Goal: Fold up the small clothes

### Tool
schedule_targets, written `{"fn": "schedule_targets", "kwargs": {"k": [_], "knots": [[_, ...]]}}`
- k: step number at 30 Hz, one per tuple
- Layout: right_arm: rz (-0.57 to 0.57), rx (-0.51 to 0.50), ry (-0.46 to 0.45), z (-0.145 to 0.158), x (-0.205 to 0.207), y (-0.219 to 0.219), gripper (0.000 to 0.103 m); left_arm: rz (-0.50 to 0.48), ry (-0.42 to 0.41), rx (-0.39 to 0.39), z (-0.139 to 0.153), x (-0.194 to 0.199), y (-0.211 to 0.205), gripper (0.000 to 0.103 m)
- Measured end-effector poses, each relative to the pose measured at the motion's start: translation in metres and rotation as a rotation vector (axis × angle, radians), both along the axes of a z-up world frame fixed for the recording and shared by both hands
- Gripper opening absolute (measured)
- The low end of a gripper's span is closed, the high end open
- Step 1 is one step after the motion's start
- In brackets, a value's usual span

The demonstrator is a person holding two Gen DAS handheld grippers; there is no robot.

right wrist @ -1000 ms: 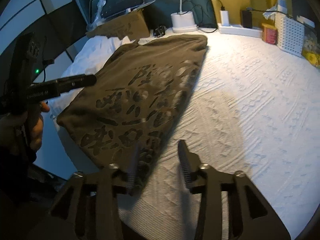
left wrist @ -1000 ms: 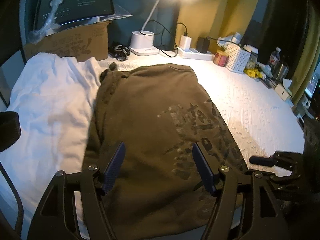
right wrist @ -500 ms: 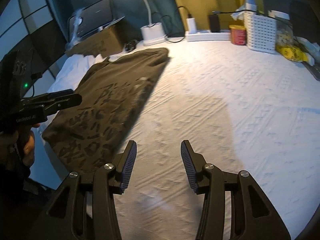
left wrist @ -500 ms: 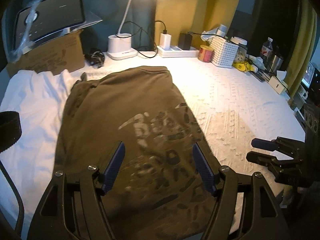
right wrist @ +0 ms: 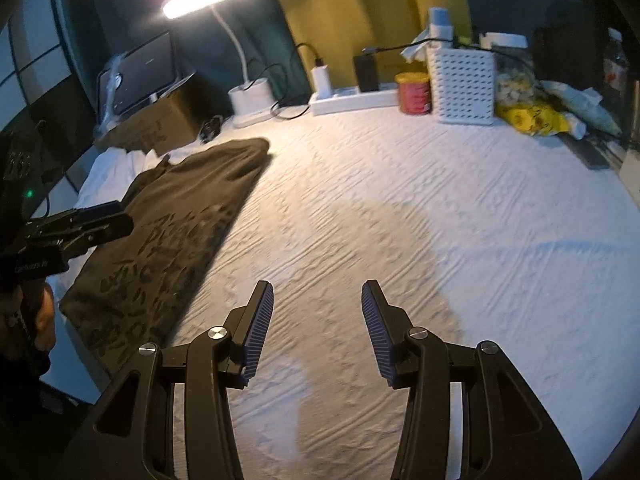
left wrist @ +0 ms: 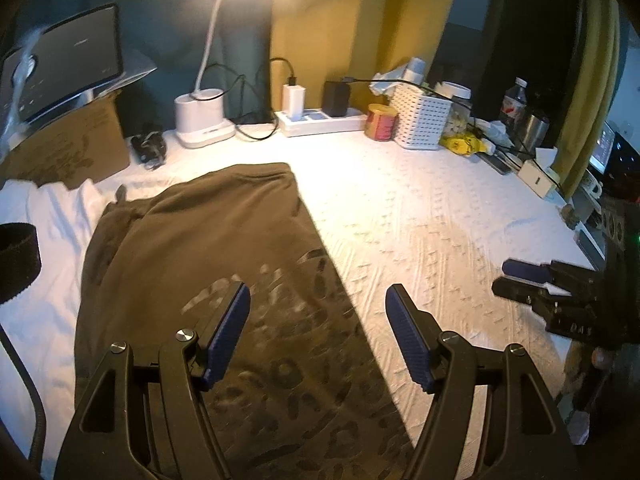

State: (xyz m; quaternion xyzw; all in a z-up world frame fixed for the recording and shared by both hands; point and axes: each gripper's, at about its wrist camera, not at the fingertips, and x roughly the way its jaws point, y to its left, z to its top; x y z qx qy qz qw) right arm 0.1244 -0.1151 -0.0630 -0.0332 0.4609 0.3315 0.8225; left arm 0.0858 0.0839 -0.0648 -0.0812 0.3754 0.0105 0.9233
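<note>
Left gripper (left wrist: 318,332) hangs low over the near end of the olive-brown folded garment with dark printed lettering (left wrist: 224,264), blue ribbed pads spread wide, nothing between them; its left pad sits over the print, its right pad over bare cloth past the garment's right edge. Right gripper (right wrist: 317,328) hovers over the white textured bedspread (right wrist: 420,208), jaws parted about halfway and empty, well apart from the garment. The garment lies flat as a long strip on the left side of the spread, near end at the front edge of the surface, straight right edge running away toward the back, left edge overlapping a rumpled plain white cloth (left wrist: 44,264). Right of that straight edge the spread is bare across a wide stretch out to its right rim. Far end of the garment stops short of the back row: brown cardboard box (left wrist: 68,148) with a dark screen device on top, white desk lamp base (left wrist: 202,120) with lit head above, white power strip (left wrist: 320,122) with plugged chargers, red-and-yellow tin can (left wrist: 381,122), white perforated plastic basket (left wrist: 420,120), yellow crumpled packet (left wrist: 460,145). Clutter continues along the far right rim.
</note>
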Motion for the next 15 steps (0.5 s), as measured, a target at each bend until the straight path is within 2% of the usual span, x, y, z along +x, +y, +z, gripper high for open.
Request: {"fn": "schedule_targets", "kwargs": {"k": [6,15], "knots": [[-0.033,-0.008,-0.041,0.011,0.014,-0.013,0.049,-0.043,-0.029,0.036,0.011,0.009,-0.013,0.070],[-0.065,-0.014,-0.108,0.035,0.024,-0.026,0.049,-0.048,-0.128,0.085,0.035,0.010,-0.023,0.071]]}}
